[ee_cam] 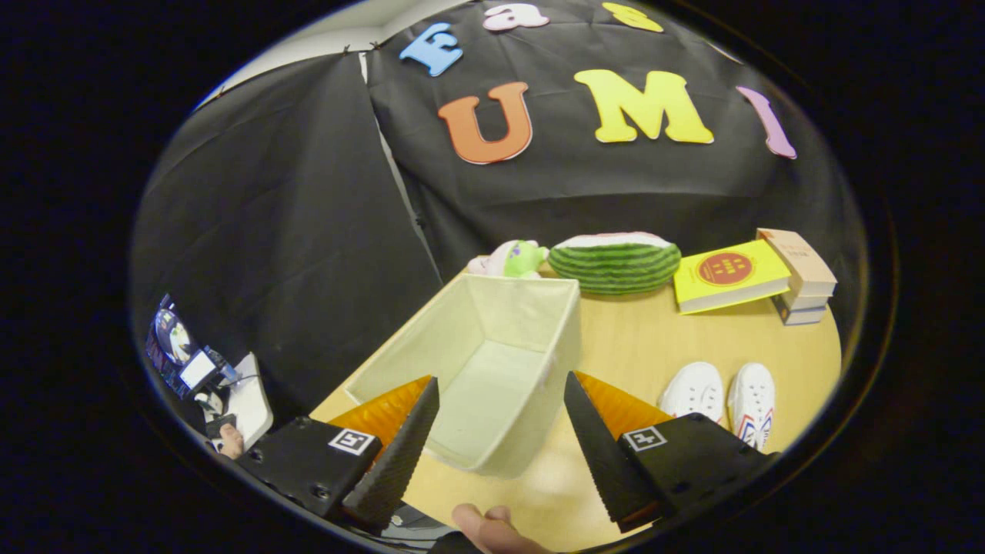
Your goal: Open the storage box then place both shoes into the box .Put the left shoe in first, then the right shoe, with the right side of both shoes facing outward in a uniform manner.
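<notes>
The storage box (pixel 492 362) sits on the counter (pixel 654 338) just ahead of the fingers, its pale fabric walls standing upright and its mouth open to the top — nothing lies inside it that can be seen. The near corner of the box falls between the two fingertips, though neither finger appears to press on it. The hand-held gripper (pixel 500 400) is spread wide and holds nothing.

The pair of white shoes (pixel 723 396) stands side by side on the counter beside the box, just past one finger, toes pointing towards the far side; they are apart from the box and untouched. Which is the left shoe is hard to tell from this angle.

Judging by this, the opening step looks done and the first shoe is the step in hand — the next move calls for swinging over to the shoes, picking out the left one and closing on it.

Beyond the box lie a striped watermelon cushion (pixel 616 263), a small plush toy (pixel 512 259) and a stack of books (pixel 758 277).
</notes>
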The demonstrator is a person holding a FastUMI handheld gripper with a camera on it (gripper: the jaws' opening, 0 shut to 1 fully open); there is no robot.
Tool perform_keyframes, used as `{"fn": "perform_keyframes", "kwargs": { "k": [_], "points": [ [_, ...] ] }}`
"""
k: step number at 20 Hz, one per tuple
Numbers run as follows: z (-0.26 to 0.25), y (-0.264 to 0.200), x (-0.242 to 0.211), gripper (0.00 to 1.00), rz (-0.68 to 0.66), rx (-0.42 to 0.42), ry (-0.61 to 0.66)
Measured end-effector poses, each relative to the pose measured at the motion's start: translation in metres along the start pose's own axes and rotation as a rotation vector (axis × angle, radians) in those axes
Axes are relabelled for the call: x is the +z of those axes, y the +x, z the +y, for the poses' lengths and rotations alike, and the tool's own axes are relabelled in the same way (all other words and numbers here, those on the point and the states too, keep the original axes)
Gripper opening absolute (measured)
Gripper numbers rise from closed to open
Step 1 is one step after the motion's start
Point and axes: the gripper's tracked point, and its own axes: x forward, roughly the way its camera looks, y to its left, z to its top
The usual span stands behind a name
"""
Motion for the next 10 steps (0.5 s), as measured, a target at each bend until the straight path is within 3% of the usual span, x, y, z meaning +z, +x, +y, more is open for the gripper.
{"fn": "perform_keyframes", "kwargs": {
  "k": [6, 10],
  "points": [
    [-0.125, -0.004, -0.038, 1.0, 0.052, -0.253, 0.04],
    [-0.181, -0.007, -0.076, 1.0, 0.123, -0.349, 0.09]
  ]
}}
